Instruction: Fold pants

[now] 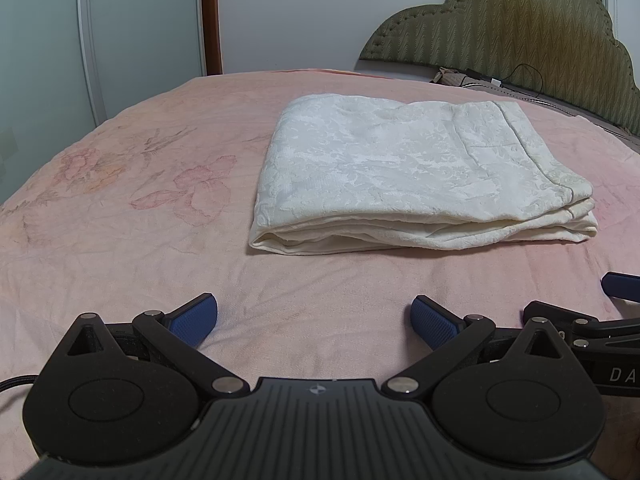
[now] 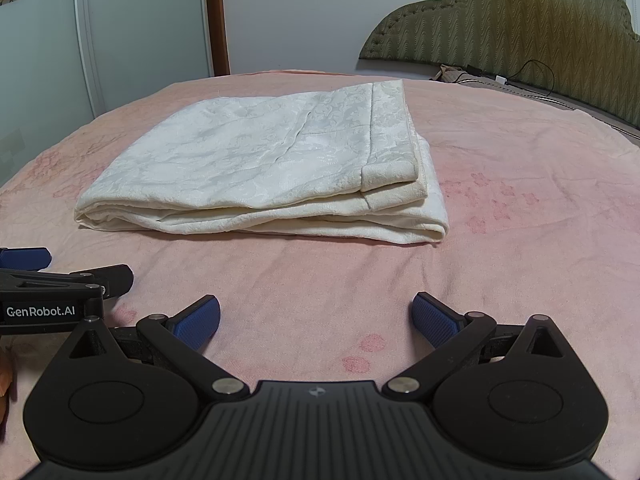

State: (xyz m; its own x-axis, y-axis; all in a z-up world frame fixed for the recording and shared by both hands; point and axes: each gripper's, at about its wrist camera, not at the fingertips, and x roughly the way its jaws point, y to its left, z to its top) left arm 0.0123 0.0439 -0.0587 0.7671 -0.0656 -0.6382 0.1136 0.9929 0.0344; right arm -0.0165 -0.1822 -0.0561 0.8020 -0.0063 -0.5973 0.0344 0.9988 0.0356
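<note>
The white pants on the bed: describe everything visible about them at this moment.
The pants are cream-white, of a soft fabric with a faint woven floral pattern. They lie folded into a flat, roughly rectangular stack of several layers on the pink bedspread, the layered edges facing the cameras. A hemmed band runs along the right end, where the top layer stops short of those beneath. Light creases cross the top. Nothing but the bedspread touches them: the left gripper and right gripper are both open, short of them.
</note>
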